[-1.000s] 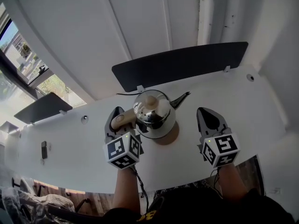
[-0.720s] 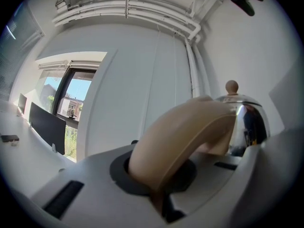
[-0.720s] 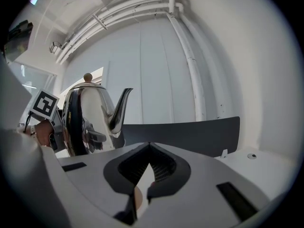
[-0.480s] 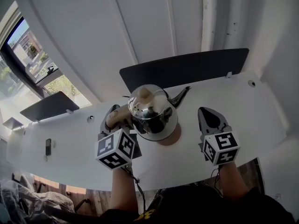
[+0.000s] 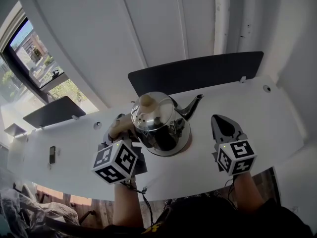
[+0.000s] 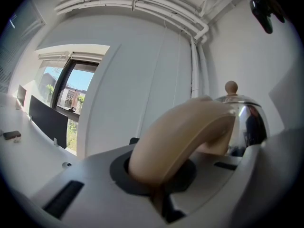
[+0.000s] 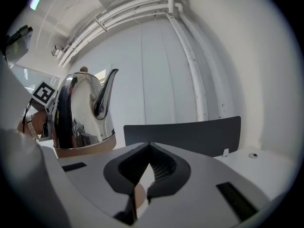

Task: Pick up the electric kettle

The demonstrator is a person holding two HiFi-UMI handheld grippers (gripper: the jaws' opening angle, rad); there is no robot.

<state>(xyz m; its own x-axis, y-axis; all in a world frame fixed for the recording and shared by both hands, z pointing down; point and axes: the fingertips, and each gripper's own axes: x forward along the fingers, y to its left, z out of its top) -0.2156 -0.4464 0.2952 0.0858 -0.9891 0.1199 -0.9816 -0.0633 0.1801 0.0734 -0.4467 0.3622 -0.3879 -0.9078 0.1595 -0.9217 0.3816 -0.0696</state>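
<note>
Over the middle of the table [image 5: 270, 115], just in front of the dark panel [image 5: 198, 73] on its far edge, the kettle [image 5: 158, 123] has come up off the surface. In the head view it now looms larger and nearer than a second ago, and it leans, lid knob toward the left and spout [image 5: 190, 108] toward the far right. The tan disc that showed at its near right side then is now covered by its body. So the pick-up looks essentially made, and what is left is to keep it steady. How far it clears the table cannot be read, since the right gripper view hides the gap beneath it. The left gripper [image 5: 120, 128] has risen with the kettle and rolled a little, its marker cube shifting toward the table's near left. Its jaws are pinched hard on the tan handle [image 6: 185, 132], which arches out of them in the left gripper view. The right gripper [image 5: 221, 123] hovers where it was, well apart from the kettle on the right. Its jaws are pressed together on nothing and it takes no part in the lift.
</note>
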